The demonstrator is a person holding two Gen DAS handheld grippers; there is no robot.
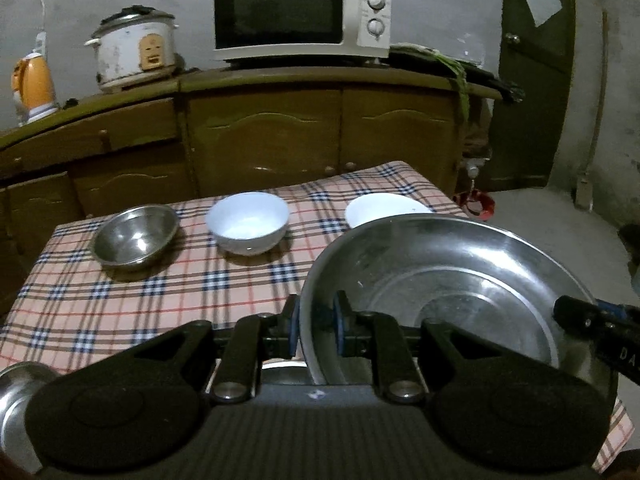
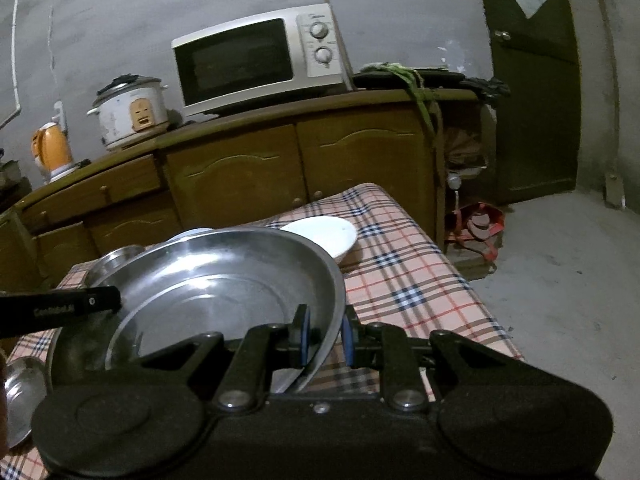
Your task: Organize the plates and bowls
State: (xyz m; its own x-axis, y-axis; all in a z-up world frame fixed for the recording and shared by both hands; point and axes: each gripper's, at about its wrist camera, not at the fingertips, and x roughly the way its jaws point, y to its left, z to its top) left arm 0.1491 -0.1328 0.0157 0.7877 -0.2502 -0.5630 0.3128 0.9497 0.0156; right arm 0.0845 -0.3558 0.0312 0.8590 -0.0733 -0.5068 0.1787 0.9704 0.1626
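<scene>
two grippers, left (image 1: pixel 317 330) and right (image 2: pixel 325 338), clamped on opposite rims of steel pan (image 1: pixel 448 280) above checked table (image 1: pixel 120 300); probably light, stiff, slippery.

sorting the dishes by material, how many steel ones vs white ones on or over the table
Steel: 3, namely the large steel basin that both grippers hold, the steel bowl, and a steel dish at the near left edge.
White: 2, namely the white bowl and the white plate.
Total: 5

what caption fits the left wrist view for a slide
Left gripper and right gripper clamp opposite rims of a large steel basin over the checked tablecloth.
</scene>
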